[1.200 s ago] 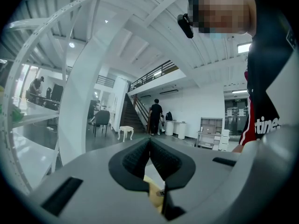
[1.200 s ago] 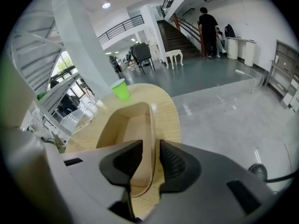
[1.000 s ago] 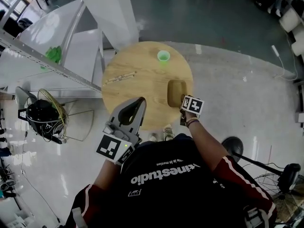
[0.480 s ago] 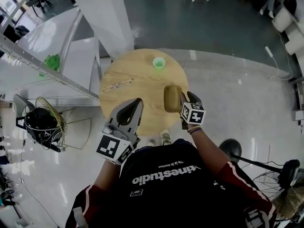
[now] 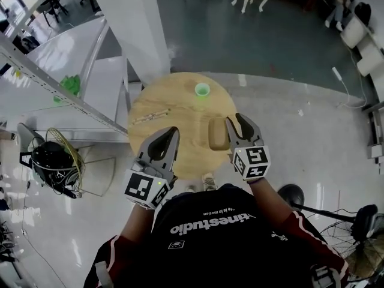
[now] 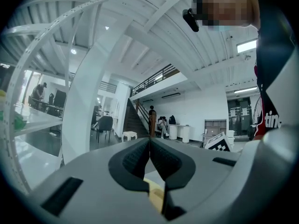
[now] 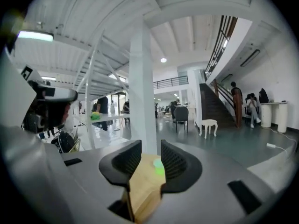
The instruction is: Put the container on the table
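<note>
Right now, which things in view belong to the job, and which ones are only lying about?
Job: wooden container, on the round table; right gripper, jaws closing, nothing between them.
Lying about: green cup; thin sticks on the table; left gripper, jaws together.

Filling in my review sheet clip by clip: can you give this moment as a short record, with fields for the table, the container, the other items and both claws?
table: round, wooden
container: brown wooden dish, lying on the table's right part, held by neither claw
other items: green cup at the far side; thin stick-like item at the left
left claw: shut, empty, over the table's near edge in the head view
right claw: jaws apart and closing, nothing between them, beside the container's right edge in the head view
task status: container appears placed
</note>
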The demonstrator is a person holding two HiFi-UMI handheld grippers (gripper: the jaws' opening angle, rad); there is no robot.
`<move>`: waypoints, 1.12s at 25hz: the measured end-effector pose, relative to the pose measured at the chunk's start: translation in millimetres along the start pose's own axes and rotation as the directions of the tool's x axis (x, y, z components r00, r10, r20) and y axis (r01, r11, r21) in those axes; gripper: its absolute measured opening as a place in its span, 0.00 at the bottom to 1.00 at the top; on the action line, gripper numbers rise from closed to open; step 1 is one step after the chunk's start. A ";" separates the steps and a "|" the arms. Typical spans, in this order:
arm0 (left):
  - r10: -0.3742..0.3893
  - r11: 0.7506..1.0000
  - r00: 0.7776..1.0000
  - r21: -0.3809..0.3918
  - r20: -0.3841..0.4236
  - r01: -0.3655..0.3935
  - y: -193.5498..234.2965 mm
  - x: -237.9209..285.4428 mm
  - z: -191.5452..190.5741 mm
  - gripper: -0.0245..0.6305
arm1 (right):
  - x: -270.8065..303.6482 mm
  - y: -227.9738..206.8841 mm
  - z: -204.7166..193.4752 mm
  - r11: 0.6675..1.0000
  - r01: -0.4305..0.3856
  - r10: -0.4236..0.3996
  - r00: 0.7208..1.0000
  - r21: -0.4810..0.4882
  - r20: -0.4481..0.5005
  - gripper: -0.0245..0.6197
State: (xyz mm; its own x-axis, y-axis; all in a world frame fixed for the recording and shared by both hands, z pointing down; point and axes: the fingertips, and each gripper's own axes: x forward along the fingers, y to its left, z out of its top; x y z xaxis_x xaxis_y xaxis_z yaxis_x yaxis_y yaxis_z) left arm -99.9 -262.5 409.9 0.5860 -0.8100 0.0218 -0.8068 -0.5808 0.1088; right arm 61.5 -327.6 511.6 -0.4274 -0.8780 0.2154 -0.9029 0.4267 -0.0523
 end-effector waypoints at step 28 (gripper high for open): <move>0.014 0.997 1.000 0.077 -0.014 -0.013 2.7 -7.5 20.5 0.07 | -57.8 81.9 109.3 0.956 -0.290 0.293 0.946 -0.044 0.140 0.06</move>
State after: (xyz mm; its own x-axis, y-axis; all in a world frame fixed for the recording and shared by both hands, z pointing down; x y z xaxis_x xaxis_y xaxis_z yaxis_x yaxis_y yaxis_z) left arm -108.0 -259.6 389.7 0.5755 -0.8170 0.0370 -0.8178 -0.5746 0.0317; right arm 7.3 -265.6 388.3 -0.6751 -0.7360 0.0515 -0.7376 0.6717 -0.0697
